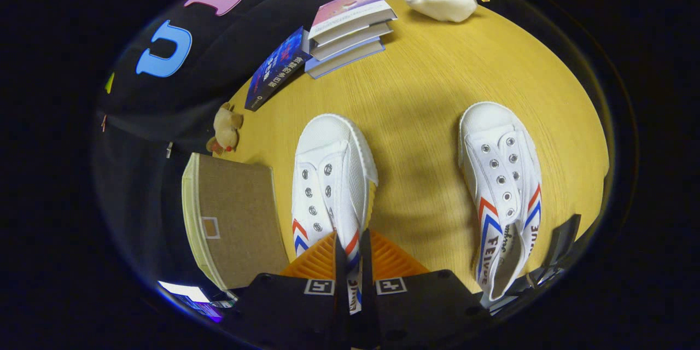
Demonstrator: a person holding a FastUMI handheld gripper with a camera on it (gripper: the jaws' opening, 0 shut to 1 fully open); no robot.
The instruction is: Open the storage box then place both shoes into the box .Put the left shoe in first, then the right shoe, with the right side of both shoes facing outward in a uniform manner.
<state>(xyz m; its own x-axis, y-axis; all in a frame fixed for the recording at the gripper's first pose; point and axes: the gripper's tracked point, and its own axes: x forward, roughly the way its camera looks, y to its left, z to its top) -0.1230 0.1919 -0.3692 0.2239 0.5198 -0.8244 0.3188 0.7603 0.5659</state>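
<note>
Gripper view: the tongs point(350, 262) are pinched narrow on the side wall of one white shoe point(328, 175). The other shoe point(503, 186) lies apart on the table point(421, 93); the storage box point(232, 219) stands opposite, just beside the held shoe.

A wide strip of bare yellow wooden tabletop point(421, 136) is lying open between the two white canvas shoes, the left one point(331, 175) and the right one point(506, 186). A brown lidded storage box point(235, 219) is crowding the left. A stack of books point(347, 30) and a white plush toy point(440, 0) are blocking the far edge. The gripper point(353, 262) is clamping the left shoe's side wall, both fingers pressing on it.
</note>
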